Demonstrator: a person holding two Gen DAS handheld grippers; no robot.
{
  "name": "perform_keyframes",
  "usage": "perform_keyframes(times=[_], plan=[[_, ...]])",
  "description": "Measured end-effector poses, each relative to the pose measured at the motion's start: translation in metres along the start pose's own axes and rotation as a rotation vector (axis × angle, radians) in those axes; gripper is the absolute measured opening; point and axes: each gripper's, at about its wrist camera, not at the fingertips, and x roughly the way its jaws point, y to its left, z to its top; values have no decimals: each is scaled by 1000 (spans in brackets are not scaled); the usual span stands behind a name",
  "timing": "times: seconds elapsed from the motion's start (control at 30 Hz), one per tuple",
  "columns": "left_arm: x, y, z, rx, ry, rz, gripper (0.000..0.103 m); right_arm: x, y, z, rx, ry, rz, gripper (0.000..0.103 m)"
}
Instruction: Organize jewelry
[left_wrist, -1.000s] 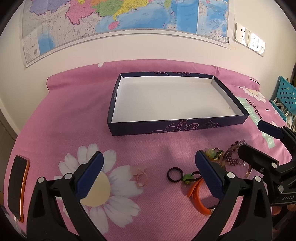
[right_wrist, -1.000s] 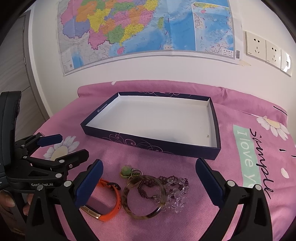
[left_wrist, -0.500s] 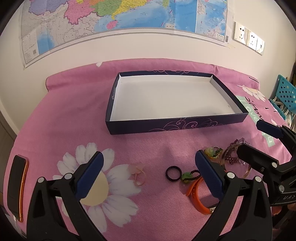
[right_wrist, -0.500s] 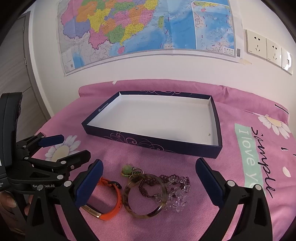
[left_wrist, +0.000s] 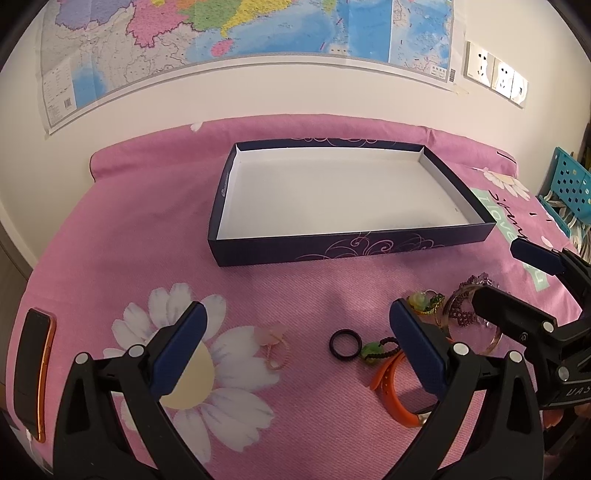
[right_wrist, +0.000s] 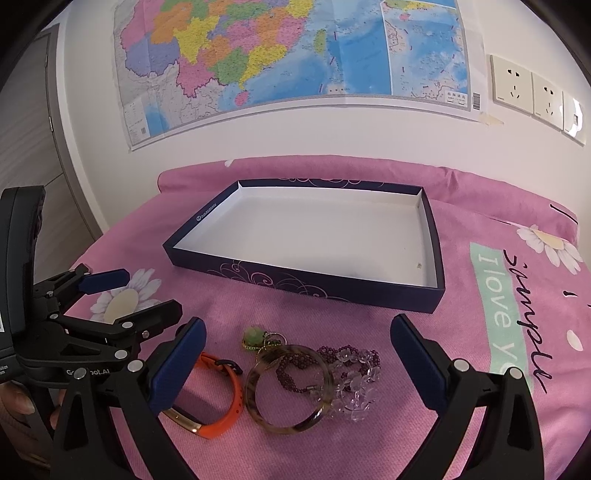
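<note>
A shallow dark-blue box (left_wrist: 354, 250) (right_wrist: 295, 280) with a white inside stands empty on the pink bedspread. In front of it lie loose jewelry pieces: a pink ring (left_wrist: 273, 345), a black ring (left_wrist: 346, 344), a green bead cord (left_wrist: 373, 349), an orange band (left_wrist: 391, 384) (right_wrist: 225, 398), a brown bangle (right_wrist: 288, 387), a purple bead bracelet (right_wrist: 291, 373), a clear crystal bracelet (right_wrist: 354, 387) and a green charm (right_wrist: 255, 336). My left gripper (left_wrist: 297, 350) is open above the rings. My right gripper (right_wrist: 295, 365) is open above the bangle pile.
A phone in an orange case (left_wrist: 31, 369) lies at the bed's left edge. A wall with a map (left_wrist: 240, 40) and sockets (left_wrist: 495, 77) is behind the bed. A teal basket (left_wrist: 569, 188) stands at the right.
Both grippers have drifted slightly back and up; the box and jewelry sit a little lower in view. Nothing was picked up or moved.
</note>
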Motion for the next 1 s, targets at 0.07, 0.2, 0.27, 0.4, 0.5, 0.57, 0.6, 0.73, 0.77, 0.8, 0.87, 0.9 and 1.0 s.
perform_keyframes(times=[0.07, 0.2, 0.27, 0.4, 0.5, 0.57, 0.6, 0.73, 0.77, 0.8, 0.87, 0.9, 1.0], plan=[[1, -1, -1, 1, 3, -1, 97, 1, -1, 0, 0, 2, 1, 97], [1, -1, 0, 1, 4, 0, 97, 1, -2, 0, 2, 6, 5, 97], [1, -1, 0, 0, 5, -2, 97, 1, -2, 0, 1, 6, 6, 97], [2, -1, 1, 2, 8, -3, 97, 1, -2, 0, 2, 7, 7, 97], [2, 0, 1, 4, 9, -3, 97, 2, -2, 0, 2, 8, 6, 97], [3, -1, 1, 5, 10, -4, 97, 2, -3, 0, 2, 8, 7, 97], [3, -1, 1, 5, 10, -4, 97, 2, -3, 0, 2, 8, 6, 97], [3, -1, 1, 7, 11, -7, 97, 2, -3, 0, 2, 9, 6, 97], [3, -1, 1, 7, 12, -8, 97, 2, -3, 0, 2, 9, 6, 97], [4, -2, 1, 9, 13, -9, 97, 2, -3, 0, 2, 9, 7, 97], [4, -2, 1, 11, 14, -9, 97, 2, -2, 0, 0, 10, 8, 97], [4, -2, 1, 11, 15, -10, 97, 1, -2, 0, -1, 10, 7, 97], [4, -1, 1, 11, 16, -14, 97, 1, -2, 1, -2, 10, 7, 97]])
